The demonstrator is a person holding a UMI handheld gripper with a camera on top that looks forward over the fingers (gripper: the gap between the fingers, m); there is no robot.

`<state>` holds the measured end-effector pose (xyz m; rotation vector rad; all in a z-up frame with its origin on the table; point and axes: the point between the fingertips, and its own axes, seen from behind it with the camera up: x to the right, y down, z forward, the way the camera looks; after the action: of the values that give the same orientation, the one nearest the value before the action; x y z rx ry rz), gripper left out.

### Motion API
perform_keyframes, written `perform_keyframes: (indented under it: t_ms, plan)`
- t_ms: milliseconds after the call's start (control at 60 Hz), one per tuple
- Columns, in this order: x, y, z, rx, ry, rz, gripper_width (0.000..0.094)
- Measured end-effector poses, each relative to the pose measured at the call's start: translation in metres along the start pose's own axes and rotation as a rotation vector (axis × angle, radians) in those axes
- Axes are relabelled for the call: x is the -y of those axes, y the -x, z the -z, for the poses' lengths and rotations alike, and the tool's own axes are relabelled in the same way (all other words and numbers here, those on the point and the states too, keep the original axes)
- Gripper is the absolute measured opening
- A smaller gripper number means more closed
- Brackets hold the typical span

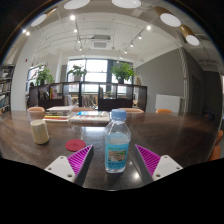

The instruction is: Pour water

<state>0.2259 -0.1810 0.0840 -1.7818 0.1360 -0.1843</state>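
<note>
Clear plastic water bottle (118, 141) with a blue cap stands upright on the dark worktop (180, 130), right between the two magenta pads (80, 156) of the hand-held gripper (114, 158), whose fingers are spread wide with a gap on either side and nothing gripped. Off to the left, a glass cup (39, 126) sits well apart, with a small red lid (75, 145) lying flat between cup and bottle.

Water bottle (118, 141) carries a blue label, lettering too small to read; no other text legible.
</note>
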Motion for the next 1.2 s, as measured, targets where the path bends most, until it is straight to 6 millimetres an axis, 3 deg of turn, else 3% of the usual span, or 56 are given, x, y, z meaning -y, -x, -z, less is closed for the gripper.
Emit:
perform_keyframes:
  t_ms: [50, 83, 217, 317, 367, 400, 517, 683, 900, 983, 1067, 1200]
  plan:
    - [0.002, -0.003, -0.012, 0.005, -0.001, -0.002, 0.0836]
    - [0.001, 0.003, -0.030, 0.012, -0.003, -0.005, 0.0835]
    - [0.007, 0.002, -0.051, 0.026, -0.017, -0.005, 0.0820]
    - [0.014, -0.001, -0.060, 0.020, -0.034, 0.008, 0.0707]
    - [0.017, -0.001, -0.061, 0.015, -0.048, 0.016, 0.0617]
    - [0.017, -0.003, -0.064, 0.003, -0.057, 0.015, 0.0504]
    - [0.018, -0.001, -0.065, 0.010, -0.070, 0.004, 0.0459]
    - [0.019, 0.003, -0.067, 0.018, -0.086, 0.008, 0.0282]
    - [0.020, 0.007, -0.070, 0.007, -0.070, 0.073, 0.0253]
    - [0.028, 0.021, -0.076, 0.006, -0.066, 0.168, 0.0255]
    - [0.054, 0.041, -0.081, 0.008, -0.087, 0.325, 0.0252]
    - [0.096, 0.094, -0.098, -0.008, -0.137, 0.652, 0.0251]
